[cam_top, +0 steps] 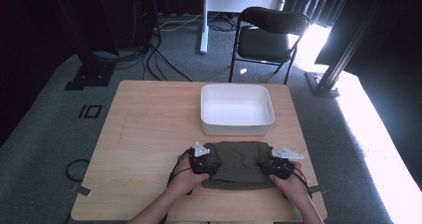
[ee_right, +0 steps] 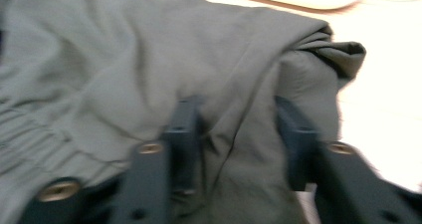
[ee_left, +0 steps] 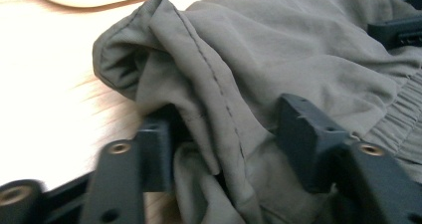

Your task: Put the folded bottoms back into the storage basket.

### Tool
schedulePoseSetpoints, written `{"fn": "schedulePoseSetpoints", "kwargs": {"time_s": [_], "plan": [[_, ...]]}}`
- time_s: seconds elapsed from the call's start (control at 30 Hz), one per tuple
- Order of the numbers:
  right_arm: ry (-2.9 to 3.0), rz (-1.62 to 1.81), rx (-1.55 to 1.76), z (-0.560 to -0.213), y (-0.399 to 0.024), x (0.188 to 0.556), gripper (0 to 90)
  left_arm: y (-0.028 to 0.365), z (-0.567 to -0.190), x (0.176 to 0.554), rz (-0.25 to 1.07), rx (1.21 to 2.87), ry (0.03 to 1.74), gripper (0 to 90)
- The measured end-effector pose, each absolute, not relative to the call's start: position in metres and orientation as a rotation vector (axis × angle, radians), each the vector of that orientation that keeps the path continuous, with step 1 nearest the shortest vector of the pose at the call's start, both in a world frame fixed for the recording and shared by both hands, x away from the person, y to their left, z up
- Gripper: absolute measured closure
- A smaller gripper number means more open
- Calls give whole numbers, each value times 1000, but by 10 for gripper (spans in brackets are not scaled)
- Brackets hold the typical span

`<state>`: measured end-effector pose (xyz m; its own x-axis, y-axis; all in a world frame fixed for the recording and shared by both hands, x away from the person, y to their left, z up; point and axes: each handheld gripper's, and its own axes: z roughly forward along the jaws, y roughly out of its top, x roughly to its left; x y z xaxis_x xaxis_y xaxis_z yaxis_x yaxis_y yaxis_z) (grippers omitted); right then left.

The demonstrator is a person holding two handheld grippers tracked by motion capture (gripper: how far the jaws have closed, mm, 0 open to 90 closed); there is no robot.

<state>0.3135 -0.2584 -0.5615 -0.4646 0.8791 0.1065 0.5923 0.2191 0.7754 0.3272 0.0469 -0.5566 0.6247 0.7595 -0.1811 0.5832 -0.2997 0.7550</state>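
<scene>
My left tongs (ee_left: 224, 144) have a bunched fold of the cloth (ee_left: 278, 59) between their jaws; the left jaw presses into the fold, but whether the right jaw touches it I cannot tell. My right tongs (ee_right: 239, 134) are blurred in their own view; both jaws sit against a ridge of the cloth (ee_right: 124, 59) and pinch it. In the high view my hands cover most of both tools, so only the grey plates and dark bodies of the left tongs (cam_top: 201, 160) and right tongs (cam_top: 279, 164) stand clear. The cloth's underside and any folded layers are hidden, and I cannot make out what kind of garment it is, though a seam and a gathered elastic edge show in the left gripper view.

There is one cloth (cam_top: 238, 164), olive green, lying on the near part of the table (cam_top: 149, 134) between my hands, with one tool at each side edge. One white tub (cam_top: 237, 129) stands just beyond it, apart from it. One black folding chair (cam_top: 266, 35) stands past the far edge.

The table is light wood grain. The floor (cam_top: 45, 149) is grey carpet with black cables across it, dark curtains close the back, and strong light falls in at the right.
</scene>
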Motion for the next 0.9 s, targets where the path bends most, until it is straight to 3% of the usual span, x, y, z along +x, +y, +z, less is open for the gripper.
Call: {"fn": "schedulePoseSetpoints", "kwargs": {"time_s": [0.1, 0.33, 0.9], "plan": [[2156, 1125, 1403, -560, -256, 315, 761, 46, -556, 330, 281, 2035, 1018, 596], [2147, 1155, 1453, -556, -257, 315, 804, 53, -555, 336, 252, 1998, 980, 727], [2109, 1291, 1396, -515, -258, 307, 811, 65, -520, 335, 243, 1909, 950, 750]]}}
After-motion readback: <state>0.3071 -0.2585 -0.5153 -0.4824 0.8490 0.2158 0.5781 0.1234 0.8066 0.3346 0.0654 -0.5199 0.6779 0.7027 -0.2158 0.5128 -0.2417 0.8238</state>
